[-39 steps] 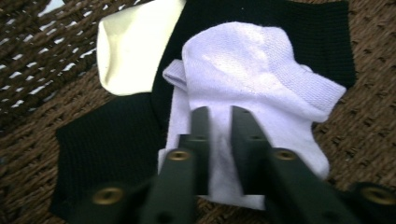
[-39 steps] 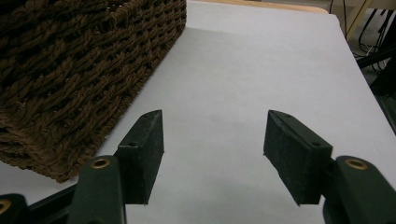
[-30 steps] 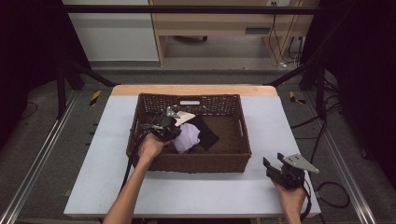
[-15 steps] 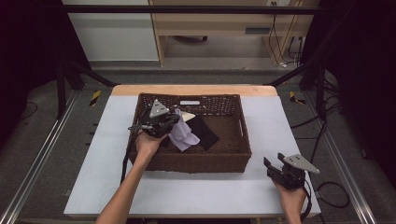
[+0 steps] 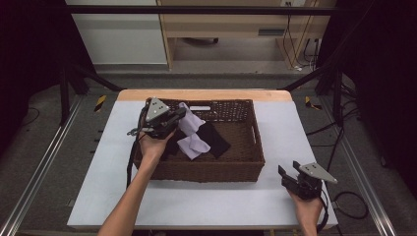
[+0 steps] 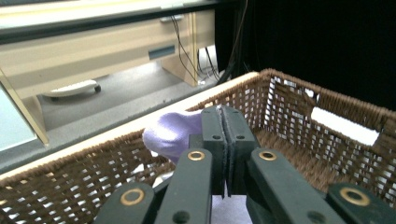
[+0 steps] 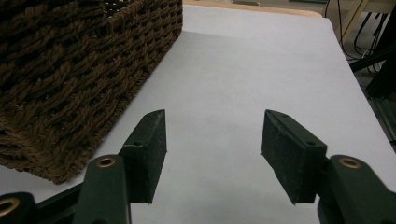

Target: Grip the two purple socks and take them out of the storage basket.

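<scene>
Just then, my left fingers (image 6: 224, 140) were clamped tight on a lavender cloth (image 5: 193, 135), pinching one end so that it bulged out at about nine o'clock of the pads in the left gripper view. From the high view, that cloth hung from my left gripper (image 5: 178, 117) above the left part of the wicker basket (image 5: 246, 167), its lower end draped down inside, just beside a black cloth (image 5: 212, 140) lying on the basket floor. My right gripper (image 5: 291, 173) sat well apart, at about four o'clock of the basket, over the white counter (image 5: 206, 201). Its fingers (image 7: 289, 149) stood apart with nothing between them, having just been closing a little, bare counter showing through the gap.
</scene>
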